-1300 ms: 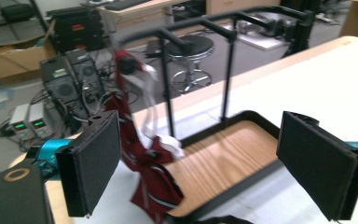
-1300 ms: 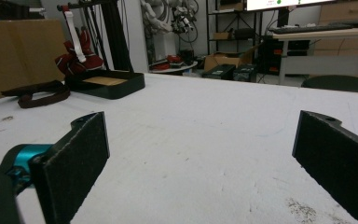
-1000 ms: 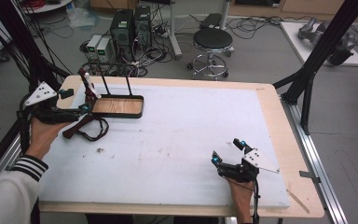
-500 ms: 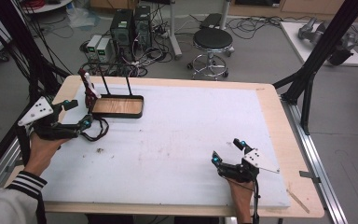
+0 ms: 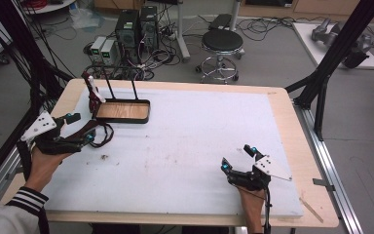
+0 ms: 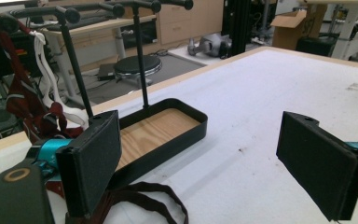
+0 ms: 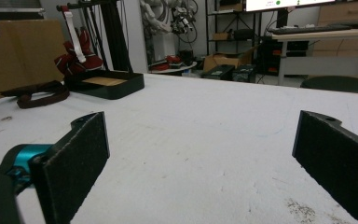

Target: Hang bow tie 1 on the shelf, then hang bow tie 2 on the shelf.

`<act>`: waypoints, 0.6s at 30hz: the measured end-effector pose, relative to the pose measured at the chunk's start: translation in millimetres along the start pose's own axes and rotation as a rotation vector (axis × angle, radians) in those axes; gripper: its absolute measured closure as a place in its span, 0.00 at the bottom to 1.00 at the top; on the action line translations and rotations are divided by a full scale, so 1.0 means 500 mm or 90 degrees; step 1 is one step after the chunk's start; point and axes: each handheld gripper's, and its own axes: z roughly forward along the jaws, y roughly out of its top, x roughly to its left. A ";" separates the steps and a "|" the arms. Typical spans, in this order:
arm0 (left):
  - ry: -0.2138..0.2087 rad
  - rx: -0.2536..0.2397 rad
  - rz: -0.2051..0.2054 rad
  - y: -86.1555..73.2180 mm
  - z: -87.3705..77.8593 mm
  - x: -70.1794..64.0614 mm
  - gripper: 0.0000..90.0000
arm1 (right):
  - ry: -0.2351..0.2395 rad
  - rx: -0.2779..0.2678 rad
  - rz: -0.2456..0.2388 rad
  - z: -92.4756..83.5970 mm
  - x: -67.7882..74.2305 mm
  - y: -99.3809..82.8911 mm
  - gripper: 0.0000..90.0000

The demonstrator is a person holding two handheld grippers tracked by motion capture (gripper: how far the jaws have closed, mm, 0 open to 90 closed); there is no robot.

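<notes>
We are holding left gripper (image 5: 75,129) at left of high view, jaws spread wide, pinching nothing. Dark strap (image 5: 104,135) is lying on white mat just right of it, below black stand tray (image 5: 122,111). Right gripper (image 5: 237,158) is resting lower right, jaws spread, gripping nothing.

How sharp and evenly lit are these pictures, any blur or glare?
High view: soft, even light, white foam table mat without glare. Left gripper view: dark red strap sharp, background hazy. Right gripper view: black pads blurred up close, black wooden-floored tray clearer.
</notes>
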 end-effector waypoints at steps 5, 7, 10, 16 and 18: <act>0.003 0.002 0.003 0.004 -0.002 -0.002 0.16 | -0.001 0.000 0.004 -0.001 0.000 0.000 0.03; 0.003 0.001 0.003 0.006 -0.002 -0.002 0.16 | -0.001 0.000 0.004 -0.001 0.000 0.000 0.03; 0.005 0.003 0.005 0.009 -0.002 -0.003 0.16 | -0.001 0.000 0.004 -0.001 0.001 0.000 0.03; 0.006 0.007 0.008 0.011 -0.001 -0.001 0.16 | -0.001 -0.002 0.009 -0.001 0.000 0.000 0.03; 0.007 0.010 0.008 0.012 0.000 0.000 0.16 | 0.000 0.000 0.009 -0.002 0.000 0.000 0.03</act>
